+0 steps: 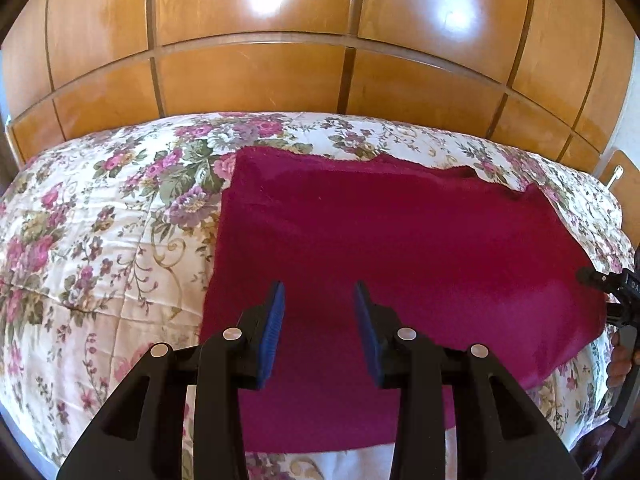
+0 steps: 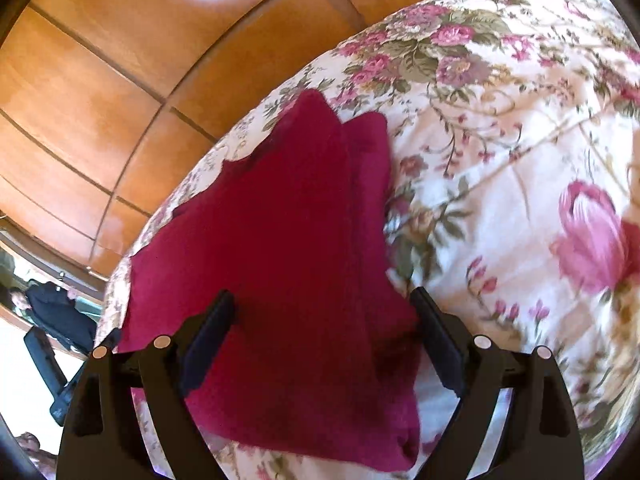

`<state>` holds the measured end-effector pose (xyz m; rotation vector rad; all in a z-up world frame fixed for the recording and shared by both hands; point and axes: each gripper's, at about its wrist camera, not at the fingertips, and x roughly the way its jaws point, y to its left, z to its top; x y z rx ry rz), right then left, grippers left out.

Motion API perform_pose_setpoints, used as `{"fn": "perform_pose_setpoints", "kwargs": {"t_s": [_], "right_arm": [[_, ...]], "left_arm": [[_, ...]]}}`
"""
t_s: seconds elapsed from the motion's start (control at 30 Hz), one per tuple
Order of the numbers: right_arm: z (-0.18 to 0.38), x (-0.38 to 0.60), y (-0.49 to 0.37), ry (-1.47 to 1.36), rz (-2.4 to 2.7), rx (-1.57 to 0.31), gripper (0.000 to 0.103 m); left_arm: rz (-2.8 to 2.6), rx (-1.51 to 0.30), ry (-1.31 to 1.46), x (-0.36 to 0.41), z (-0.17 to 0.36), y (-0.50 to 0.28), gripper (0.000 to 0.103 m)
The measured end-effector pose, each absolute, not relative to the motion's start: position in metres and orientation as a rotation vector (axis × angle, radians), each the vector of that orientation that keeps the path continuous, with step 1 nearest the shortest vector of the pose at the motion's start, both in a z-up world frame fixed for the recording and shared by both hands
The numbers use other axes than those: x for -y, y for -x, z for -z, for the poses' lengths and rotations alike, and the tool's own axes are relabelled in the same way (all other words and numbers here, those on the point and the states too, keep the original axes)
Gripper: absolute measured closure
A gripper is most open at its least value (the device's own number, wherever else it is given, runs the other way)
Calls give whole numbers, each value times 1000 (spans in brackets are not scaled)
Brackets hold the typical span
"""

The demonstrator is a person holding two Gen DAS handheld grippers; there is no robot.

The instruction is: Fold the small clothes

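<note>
A dark red cloth (image 1: 380, 236) lies spread flat on the floral bedspread, its far right edge a little rumpled. My left gripper (image 1: 319, 300) is open and empty, just above the cloth's near left part. The right gripper's body (image 1: 618, 300) shows at the right edge of the left wrist view, beside the cloth's right corner. In the right wrist view the cloth (image 2: 288, 240) shows a folded double layer at its far end. My right gripper (image 2: 322, 320) is open, its jaws wide apart over the cloth's near corner.
The floral bedspread (image 1: 100, 240) covers the bed, and it also shows in the right wrist view (image 2: 520, 160). A wooden panelled wardrobe (image 1: 256, 80) stands right behind the bed. The left gripper's body (image 2: 44, 364) shows at the left edge of the right wrist view.
</note>
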<state>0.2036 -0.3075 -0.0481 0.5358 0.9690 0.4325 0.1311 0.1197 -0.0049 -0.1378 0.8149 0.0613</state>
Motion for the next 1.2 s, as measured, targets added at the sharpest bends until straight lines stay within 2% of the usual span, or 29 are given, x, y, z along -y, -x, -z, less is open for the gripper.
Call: {"fn": "perform_pose_setpoints", "kwargs": {"t_s": [0.1, 0.3, 0.37, 0.43, 0.47, 0.53, 0.87, 1.2], "right_arm": [[48, 300, -196, -526, -460, -976, 17], [51, 293, -188, -525, -458, -979, 37], [51, 292, -186, -525, -461, -983, 55], [49, 289, -184, -526, -467, -983, 67], [47, 287, -183, -522, -467, -978, 72], [39, 283, -181, -519, -468, -960, 76], [-21, 246, -176, -431, -532, -859, 81], [-74, 129, -163, -227, -750, -779, 82]], "left_arm": [[-53, -818, 132, -114, 7, -127, 68], [-35, -829, 110, -104, 12, -124, 68], [-33, -836, 104, -102, 15, -125, 68], [-29, -845, 104, -101, 19, -126, 68], [-22, -852, 110, -102, 21, -127, 68], [-3, -876, 122, -104, 26, -131, 68], [106, -892, 376, -141, 22, -124, 68], [178, -911, 537, -175, 27, -117, 71]]}}
